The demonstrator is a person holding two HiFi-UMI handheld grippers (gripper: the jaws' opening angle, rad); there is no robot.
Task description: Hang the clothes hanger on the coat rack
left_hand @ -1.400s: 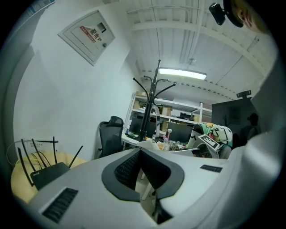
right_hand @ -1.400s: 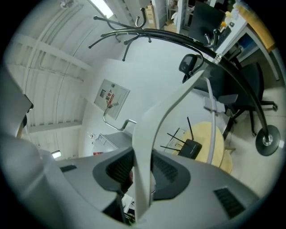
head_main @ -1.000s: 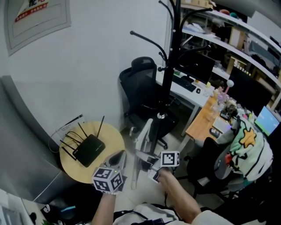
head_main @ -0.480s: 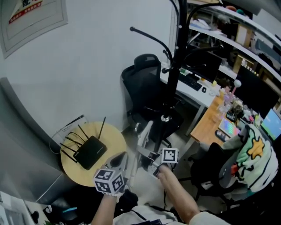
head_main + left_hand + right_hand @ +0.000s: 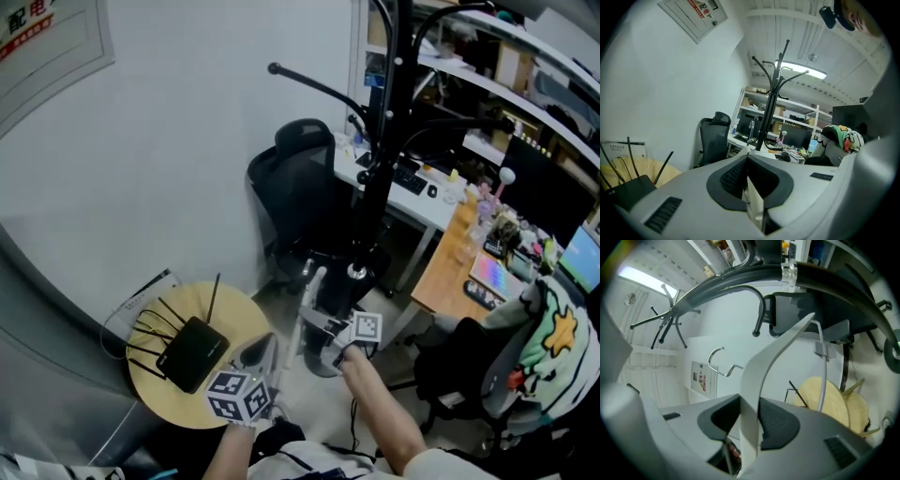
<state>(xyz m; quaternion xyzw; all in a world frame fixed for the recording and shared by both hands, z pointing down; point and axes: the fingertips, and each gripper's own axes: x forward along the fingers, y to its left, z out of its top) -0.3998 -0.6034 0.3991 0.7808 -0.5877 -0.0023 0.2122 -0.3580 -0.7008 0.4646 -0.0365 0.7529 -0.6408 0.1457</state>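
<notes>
Two grippers clamping white clothes hanger (image 5: 769, 357). Left gripper (image 5: 749, 171) pinching thin pale end between closed jaws. Right gripper (image 5: 750, 401) squeezing curved arm, pads pressing on both faces. Metal hook (image 5: 715, 360) showing free against wall. Hanger sitting low in front of person, beside pole of black coat rack (image 5: 380, 178), well below its branches. Router (image 5: 192, 349) lying on round wooden table (image 5: 155, 380) at left.

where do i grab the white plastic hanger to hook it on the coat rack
Probably the flat shoulder arms of the white plastic clothes hanger, coming from underneath, opposite its metal hook; that leaves the hook free for the black coat rack.
</notes>
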